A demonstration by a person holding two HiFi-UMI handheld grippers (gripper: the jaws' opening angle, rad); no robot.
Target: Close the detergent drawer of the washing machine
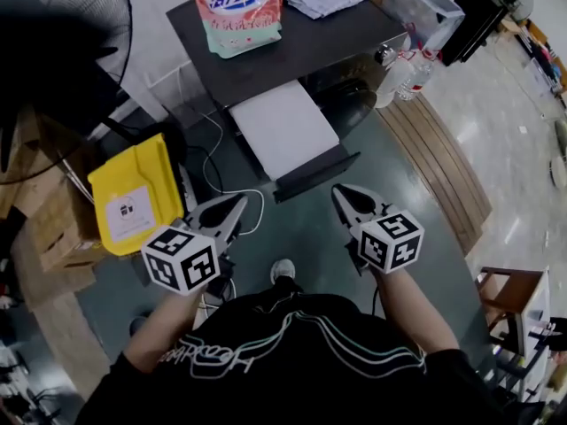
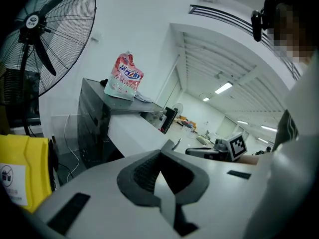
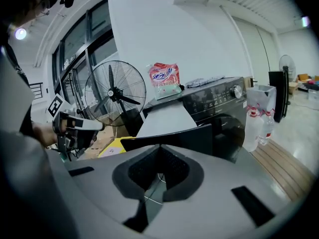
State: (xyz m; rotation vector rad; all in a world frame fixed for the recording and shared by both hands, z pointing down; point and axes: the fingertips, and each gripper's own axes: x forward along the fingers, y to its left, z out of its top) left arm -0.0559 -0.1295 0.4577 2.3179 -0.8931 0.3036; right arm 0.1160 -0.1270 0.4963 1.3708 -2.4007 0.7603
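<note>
The dark washing machine [image 1: 341,34] stands ahead of me. Its detergent drawer [image 1: 283,131] is pulled far out toward me: a white top ending in a dark front panel [image 1: 316,175]. My left gripper [image 1: 239,202] is shut and empty, just left of and nearer than the panel, not touching it. The right gripper [image 1: 340,191], also shut and empty, hangs close off the panel's right end. In the left gripper view the drawer [image 2: 132,131] runs past the closed tips of the left gripper [image 2: 173,144]. In the right gripper view the panel [image 3: 169,135] lies right beyond the right gripper [image 3: 158,146].
A pink detergent bag [image 1: 239,11] and folded cloth sit on the machine's top. A yellow bin [image 1: 137,193], cardboard boxes and a standing fan [image 1: 53,42] fill the left. Cables trail on the floor. Water bottles [image 1: 412,73] and a wooden platform [image 1: 443,162] are at the right.
</note>
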